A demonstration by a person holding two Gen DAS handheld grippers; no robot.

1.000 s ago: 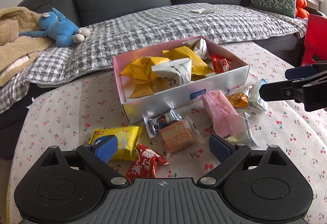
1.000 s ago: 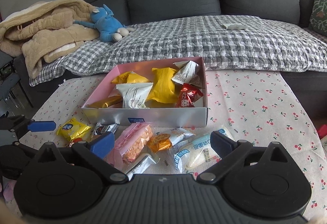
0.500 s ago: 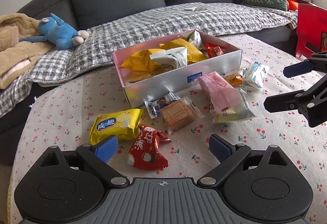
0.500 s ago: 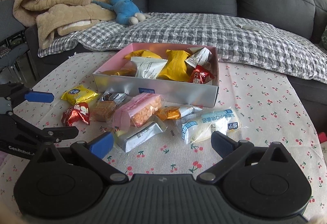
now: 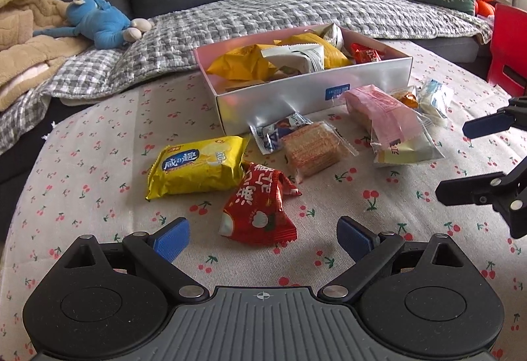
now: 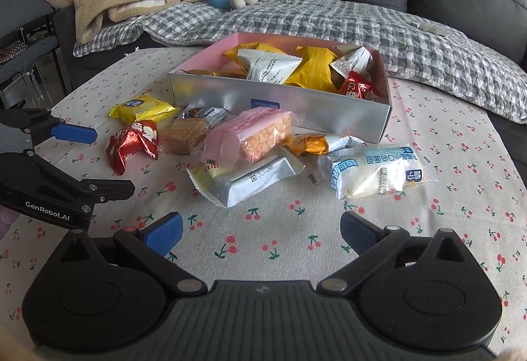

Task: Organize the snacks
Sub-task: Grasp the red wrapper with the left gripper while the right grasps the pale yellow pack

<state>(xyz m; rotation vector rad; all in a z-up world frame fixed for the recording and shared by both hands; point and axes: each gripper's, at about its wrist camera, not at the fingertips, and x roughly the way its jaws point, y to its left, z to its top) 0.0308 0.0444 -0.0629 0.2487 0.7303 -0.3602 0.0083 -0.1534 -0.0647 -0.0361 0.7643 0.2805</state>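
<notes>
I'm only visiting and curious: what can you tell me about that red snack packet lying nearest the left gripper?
The red snack packet is a crinkly, shiny foil pouch with white characters and a small picture. It lies flat and sealed on the cherry-print tablecloth, outside the box, its upper edge touching the yellow packet. Neither gripper touches it.

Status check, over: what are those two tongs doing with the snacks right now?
Left tongs open, empty, facing red packet. Right tongs open, empty, near silver packet. Box part filled; several snacks loose on tablecloth. Nothing blocking.
</notes>
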